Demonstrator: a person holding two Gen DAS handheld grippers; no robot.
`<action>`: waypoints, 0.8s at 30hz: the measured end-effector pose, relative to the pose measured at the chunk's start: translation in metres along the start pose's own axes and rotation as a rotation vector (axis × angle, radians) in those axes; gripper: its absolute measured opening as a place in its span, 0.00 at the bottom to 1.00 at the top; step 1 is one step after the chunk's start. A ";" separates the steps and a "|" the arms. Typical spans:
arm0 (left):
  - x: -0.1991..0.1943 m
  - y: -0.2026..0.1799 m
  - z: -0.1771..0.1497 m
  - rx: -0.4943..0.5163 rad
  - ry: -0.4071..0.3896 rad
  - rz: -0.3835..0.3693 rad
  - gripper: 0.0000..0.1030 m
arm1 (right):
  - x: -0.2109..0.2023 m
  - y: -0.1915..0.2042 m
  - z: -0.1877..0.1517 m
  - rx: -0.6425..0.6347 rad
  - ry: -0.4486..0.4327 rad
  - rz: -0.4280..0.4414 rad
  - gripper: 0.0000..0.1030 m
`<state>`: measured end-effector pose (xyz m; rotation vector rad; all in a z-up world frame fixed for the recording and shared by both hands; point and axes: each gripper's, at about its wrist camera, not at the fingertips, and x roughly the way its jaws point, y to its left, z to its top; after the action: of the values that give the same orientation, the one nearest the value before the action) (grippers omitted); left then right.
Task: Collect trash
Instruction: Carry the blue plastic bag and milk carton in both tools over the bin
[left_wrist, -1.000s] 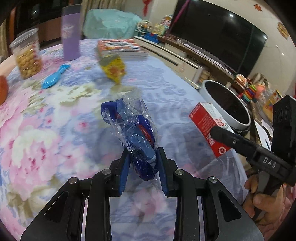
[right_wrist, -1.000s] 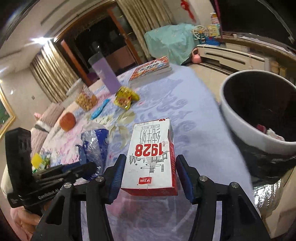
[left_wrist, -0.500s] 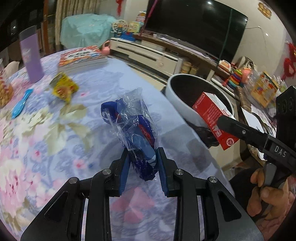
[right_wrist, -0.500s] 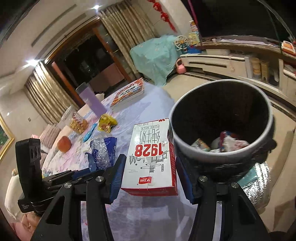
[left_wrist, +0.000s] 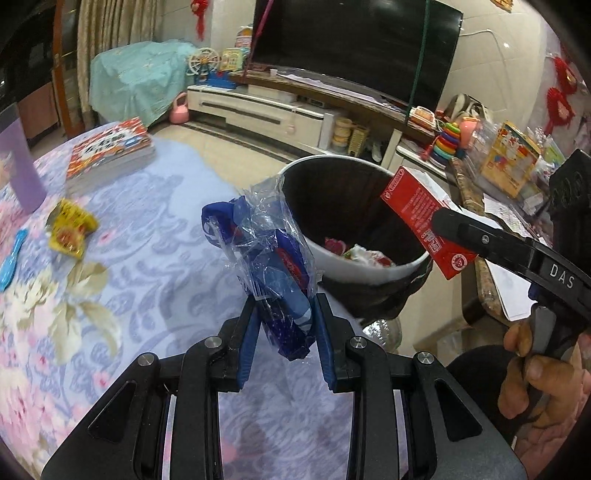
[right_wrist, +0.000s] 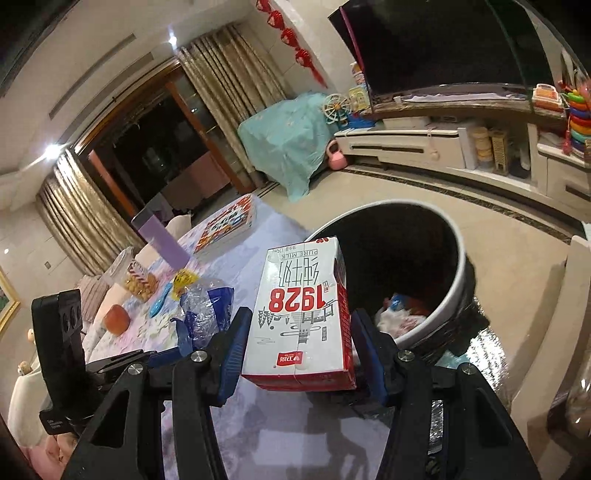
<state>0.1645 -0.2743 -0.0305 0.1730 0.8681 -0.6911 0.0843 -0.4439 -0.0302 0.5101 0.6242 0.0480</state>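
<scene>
This was a home living room: a large black television (left_wrist: 354, 48) stood above a long white media cabinet (left_wrist: 258, 110). Gold curtains (right_wrist: 225, 88), red hanging ornaments (right_wrist: 291, 37) and colourful stacking-ring toys (left_wrist: 445, 144) surrounded a floral-clothed bench (left_wrist: 74, 295).

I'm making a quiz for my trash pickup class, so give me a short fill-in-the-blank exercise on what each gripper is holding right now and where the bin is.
1. The left gripper is shut on a crumpled blue and clear plastic ____.
2. The right gripper is shut on a milk carton printed with the number ____.
3. The trash bin stands on the floor beside the ____.
4. A yellow snack packet lies on the floral ____.

Missing words: wrapper; 1928; table; tablecloth
</scene>
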 end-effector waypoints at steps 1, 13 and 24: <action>0.001 -0.002 0.002 0.002 0.000 -0.004 0.27 | 0.000 -0.002 0.002 0.002 -0.002 -0.003 0.54; 0.015 -0.022 0.029 0.038 0.007 -0.029 0.27 | 0.003 -0.023 0.017 0.022 -0.010 -0.026 0.54; 0.031 -0.033 0.047 0.064 0.027 -0.052 0.27 | 0.010 -0.035 0.028 0.018 -0.004 -0.044 0.54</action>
<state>0.1879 -0.3337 -0.0189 0.2178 0.8797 -0.7673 0.1044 -0.4847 -0.0325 0.5134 0.6318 -0.0007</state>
